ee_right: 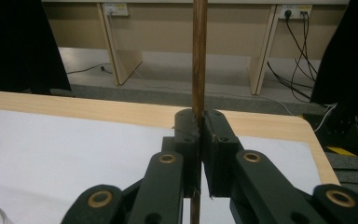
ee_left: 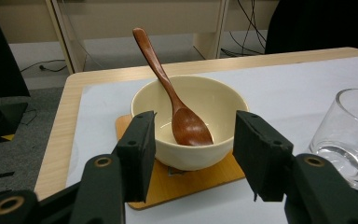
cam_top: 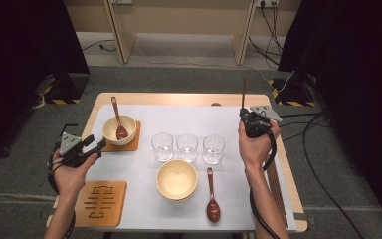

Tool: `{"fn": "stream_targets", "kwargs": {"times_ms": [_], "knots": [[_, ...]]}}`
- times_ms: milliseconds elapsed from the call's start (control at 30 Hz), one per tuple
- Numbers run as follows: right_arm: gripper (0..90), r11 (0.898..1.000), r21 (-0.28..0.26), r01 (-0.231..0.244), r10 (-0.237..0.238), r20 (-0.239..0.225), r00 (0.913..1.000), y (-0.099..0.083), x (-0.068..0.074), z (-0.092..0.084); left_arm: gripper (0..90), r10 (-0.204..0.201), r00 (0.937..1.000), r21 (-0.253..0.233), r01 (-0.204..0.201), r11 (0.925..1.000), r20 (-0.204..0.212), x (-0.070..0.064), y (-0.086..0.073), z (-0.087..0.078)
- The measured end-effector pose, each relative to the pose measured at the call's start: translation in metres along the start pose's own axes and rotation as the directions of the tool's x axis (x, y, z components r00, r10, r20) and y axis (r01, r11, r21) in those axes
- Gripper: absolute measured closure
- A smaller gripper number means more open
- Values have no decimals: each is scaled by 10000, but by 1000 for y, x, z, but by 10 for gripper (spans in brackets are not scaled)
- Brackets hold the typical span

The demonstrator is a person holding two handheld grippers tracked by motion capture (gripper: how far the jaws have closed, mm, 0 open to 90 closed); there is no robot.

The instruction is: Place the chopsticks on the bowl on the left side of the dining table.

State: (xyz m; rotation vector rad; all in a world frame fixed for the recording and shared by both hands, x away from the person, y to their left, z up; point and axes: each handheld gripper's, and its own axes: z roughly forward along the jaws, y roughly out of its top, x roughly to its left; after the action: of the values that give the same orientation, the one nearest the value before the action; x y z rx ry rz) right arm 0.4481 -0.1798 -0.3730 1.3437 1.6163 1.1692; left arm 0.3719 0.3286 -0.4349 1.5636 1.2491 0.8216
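Wood edges the surface [cam_top: 189,98] I am working over, with a white sheet [cam_top: 189,124] covering most of its top. On the sheet, from my high view, I see a cream bowl [cam_top: 119,129] on a wooden coaster [cam_top: 132,144] at the left, with a brown spoon [cam_top: 118,118] leaning inside it, handle up and away from me. A second cream bowl [cam_top: 177,179] sits nearer the front edge, and a second spoon [cam_top: 212,201] lies flat on the sheet just to its right. Another coaster [cam_top: 101,203], cut with slots, lies at the front left corner. Three clear glasses [cam_top: 187,147] stand in a row between the two bowls.

My left tongs [cam_top: 95,144] hang just beside the left bowl, level with it and pointing at it. In the left gripper view the left tongs [ee_left: 193,140] stand apart, one on each side of the bowl [ee_left: 186,116], and the pads do not press on it. I see the spoon [ee_left: 177,107] resting inside, its scoop on the bottom.

My right tongs [cam_top: 243,115] are held up above the right side of the surface. They are clamped together on a thin brown stick [cam_top: 243,90], which stands upright. In the right gripper view the stick [ee_right: 198,56] rises straight out between the closed right tongs [ee_right: 199,122].
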Motion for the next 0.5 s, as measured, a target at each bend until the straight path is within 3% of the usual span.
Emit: {"fn": "stream_targets", "kwargs": {"times_ms": [500], "knots": [[854,9998,-197,106,-107,-81,9999,6,9,8,485,15,10000,-8,-15,10000,-3,0,0,0]]}}
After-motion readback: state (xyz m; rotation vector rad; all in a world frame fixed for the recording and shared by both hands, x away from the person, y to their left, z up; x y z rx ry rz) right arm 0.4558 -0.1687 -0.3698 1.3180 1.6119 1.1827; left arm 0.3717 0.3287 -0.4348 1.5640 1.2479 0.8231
